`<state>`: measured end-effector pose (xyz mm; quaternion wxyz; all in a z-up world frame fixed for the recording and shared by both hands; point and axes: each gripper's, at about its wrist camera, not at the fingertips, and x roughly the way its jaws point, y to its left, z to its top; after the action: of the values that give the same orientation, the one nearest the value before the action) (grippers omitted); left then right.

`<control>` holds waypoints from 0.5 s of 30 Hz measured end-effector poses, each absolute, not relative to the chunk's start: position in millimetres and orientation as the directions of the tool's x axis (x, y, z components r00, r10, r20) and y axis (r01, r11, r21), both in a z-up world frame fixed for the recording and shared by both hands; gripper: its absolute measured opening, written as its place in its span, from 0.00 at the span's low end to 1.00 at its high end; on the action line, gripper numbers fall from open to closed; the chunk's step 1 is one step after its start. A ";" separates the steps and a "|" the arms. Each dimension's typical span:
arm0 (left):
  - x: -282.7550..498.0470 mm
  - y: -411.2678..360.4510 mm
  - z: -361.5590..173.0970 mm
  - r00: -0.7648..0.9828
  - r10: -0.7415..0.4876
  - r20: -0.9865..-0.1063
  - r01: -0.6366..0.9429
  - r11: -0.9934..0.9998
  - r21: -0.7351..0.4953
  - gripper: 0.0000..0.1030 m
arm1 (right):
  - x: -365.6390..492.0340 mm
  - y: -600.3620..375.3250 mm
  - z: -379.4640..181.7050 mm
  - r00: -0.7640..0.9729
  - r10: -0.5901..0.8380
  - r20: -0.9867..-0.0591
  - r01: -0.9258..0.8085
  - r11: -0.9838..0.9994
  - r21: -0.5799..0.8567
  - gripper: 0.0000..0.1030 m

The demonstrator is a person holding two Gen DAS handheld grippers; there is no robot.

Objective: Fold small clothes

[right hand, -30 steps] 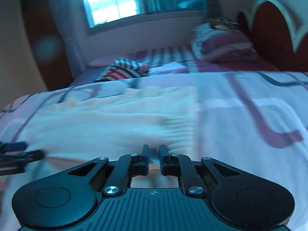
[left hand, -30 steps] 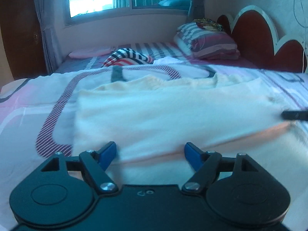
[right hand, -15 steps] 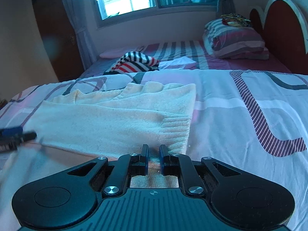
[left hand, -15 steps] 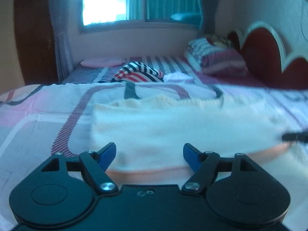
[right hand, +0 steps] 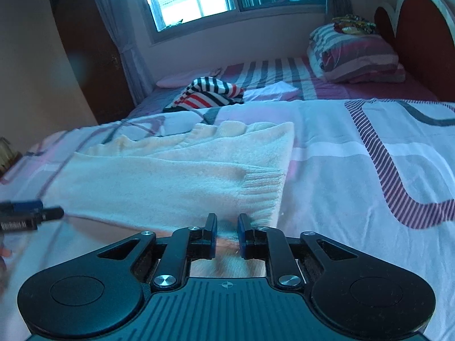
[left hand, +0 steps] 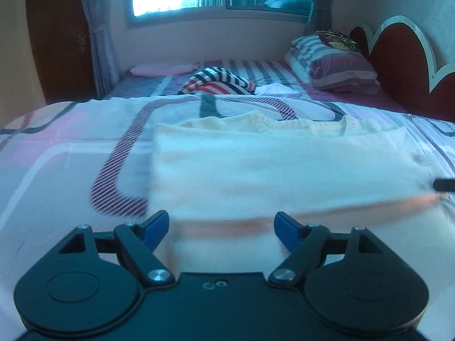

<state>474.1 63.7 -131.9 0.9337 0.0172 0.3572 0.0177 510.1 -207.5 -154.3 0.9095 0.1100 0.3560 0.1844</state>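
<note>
Left wrist view: left gripper [left hand: 221,227] jaws wide apart, empty, over cream sweater [left hand: 278,164]; right gripper [right hand: 227,234] jaws just opening, narrow gap, sweater fold between

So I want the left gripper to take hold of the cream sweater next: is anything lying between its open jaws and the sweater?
Nothing visible does. The left gripper stands open right at the near edge of the cream sweater, with only bedsheet around. The striped garment lies far behind.

Left gripper [left hand: 221,226] with jaws spread wide; right gripper [right hand: 227,234], jaws narrow, just opening.
</note>
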 end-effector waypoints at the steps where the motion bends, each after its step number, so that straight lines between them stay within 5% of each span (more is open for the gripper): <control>1: 462.5 65.4 -130.8 0.743 0.049 -0.667 -0.026 0.999 0.045 0.78 | 504.0 -211.1 -150.8 0.683 0.416 -0.601 -0.258 0.907 0.334 0.19; 3: 438.7 71.2 -130.5 0.736 0.054 -0.675 -0.030 0.998 0.048 0.78 | 486.3 -216.8 -146.8 0.689 0.406 -0.600 -0.262 0.912 0.316 0.58; 15: 320.7 105.7 -137.8 0.699 0.047 -0.714 -0.061 0.998 0.006 0.79 | 325.0 -267.3 -160.6 0.640 0.432 -0.635 -0.179 0.888 0.424 0.60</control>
<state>320.7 105.7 -137.8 0.9215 -0.0090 0.3870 0.0295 325.0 -267.3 -160.6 0.8907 0.1631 0.3881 0.1714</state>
